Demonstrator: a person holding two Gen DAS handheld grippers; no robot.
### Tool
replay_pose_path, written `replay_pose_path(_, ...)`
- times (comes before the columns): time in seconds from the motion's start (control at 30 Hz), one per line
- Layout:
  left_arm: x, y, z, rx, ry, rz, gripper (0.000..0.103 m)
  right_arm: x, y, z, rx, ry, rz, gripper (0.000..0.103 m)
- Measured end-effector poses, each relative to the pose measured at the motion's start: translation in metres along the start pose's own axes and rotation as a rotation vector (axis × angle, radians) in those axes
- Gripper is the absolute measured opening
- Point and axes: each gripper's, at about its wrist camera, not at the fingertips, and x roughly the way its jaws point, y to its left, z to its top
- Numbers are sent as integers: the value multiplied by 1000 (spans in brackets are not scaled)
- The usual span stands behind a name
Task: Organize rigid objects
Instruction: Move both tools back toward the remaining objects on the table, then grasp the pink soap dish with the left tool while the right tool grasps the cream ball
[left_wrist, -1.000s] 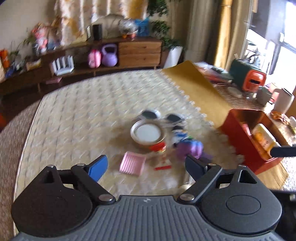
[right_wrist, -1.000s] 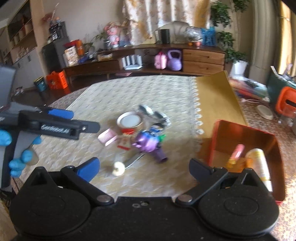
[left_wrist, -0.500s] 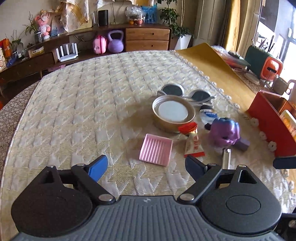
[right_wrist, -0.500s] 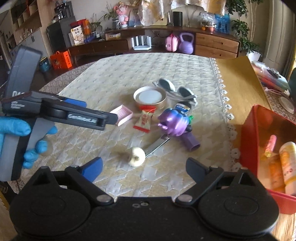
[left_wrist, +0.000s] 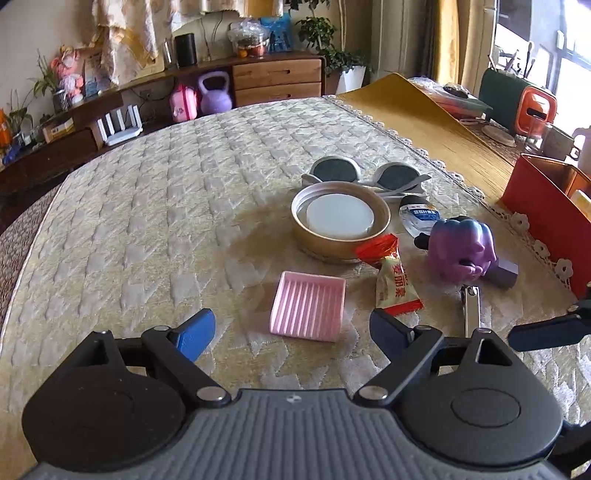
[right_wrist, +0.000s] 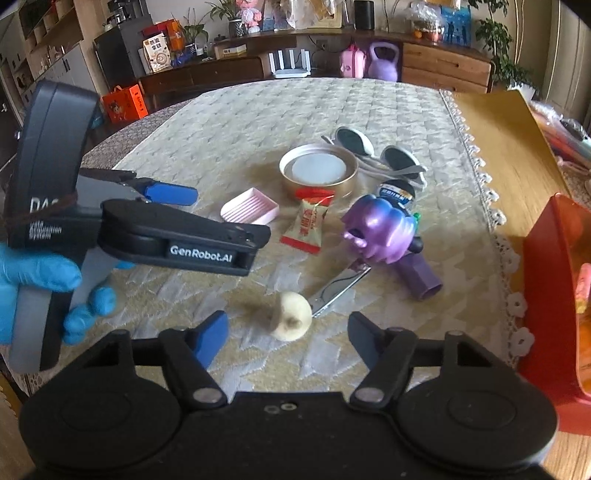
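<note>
A pink ridged tray (left_wrist: 308, 310) lies on the quilted cloth just ahead of my open, empty left gripper (left_wrist: 291, 330); it also shows in the right wrist view (right_wrist: 250, 206). Behind it sit a gold lid (left_wrist: 340, 221), sunglasses (left_wrist: 369, 175), a snack packet (left_wrist: 393, 277), a purple toy (left_wrist: 461, 247), a small bottle (left_wrist: 419, 218) and a metal nail clipper (left_wrist: 470, 306). My right gripper (right_wrist: 288, 334) is open and empty, a whitish round knob (right_wrist: 291, 319) between its fingertips. A red box (right_wrist: 554, 295) stands at the right.
The left gripper body (right_wrist: 110, 229) in a blue-gloved hand hovers over the table's left side in the right wrist view. The red box (left_wrist: 546, 206) holds several items. A yellow mat (left_wrist: 417, 114) covers the far right. A sideboard with clutter stands behind the table.
Both grippers have moved lower and closer to the pile of objects. The pink tray now lies just ahead of the left fingers and the knob between the right fingers. Both stay open.
</note>
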Motion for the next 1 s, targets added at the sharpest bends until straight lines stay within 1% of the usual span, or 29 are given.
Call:
replay_pose_path(0.07, 2, 0, 0, 5, -1, 3, 91, 3, 0, 1, 0, 3, 0, 61)
replay_pose_path(0.13, 4, 2, 0, -3, 1, -2, 91, 5, -1, 1, 6, 7, 1, 58)
replay_pose_path(0.23, 6, 6, -1, -21, -1, -15, 84, 10, -5, 2, 30, 16, 7, 52)
replay_pose_path(0.3, 6, 7, -1, -25, -11, -14, 78, 10, -6, 3, 35, 11, 7, 50)
replay_pose_path(0.33, 6, 6, -1, -26, -14, -14, 74, 10, -7, 3, 39, 10, 11, 47)
replay_pose_path(0.37, 6, 6, -1, -31, -17, -15, 70, 10, -7, 4, 47, 9, 14, 42)
replay_pose_path(0.47, 4, 5, 0, -24, -25, -12, 57, 10, -9, 4, 62, 8, 9, 35)
replay_pose_path(0.5, 4, 4, 0, -19, -26, -10, 54, 10, -9, 3, 63, 6, 6, 34)
replay_pose_path(0.53, 3, 2, 0, -13, -29, -11, 47, 10, -8, 3, 64, 6, 1, 32)
replay_pose_path(0.57, 3, 1, 0, -7, -30, -11, 43, 10, -8, 2, 65, 5, -1, 31)
replay_pose_path(0.7, 3, -2, 2, -1, -22, 0, 42, 8, -8, 2, 71, 6, -4, 25)
replay_pose_path(0.87, 0, -3, 4, 3, -12, 12, 42, 1, -6, 1, 70, -7, -17, 24)
replay_pose_path(1.0, -7, -3, 5, -10, -17, 6, 42, -8, -8, 1, 79, -23, -16, 23)
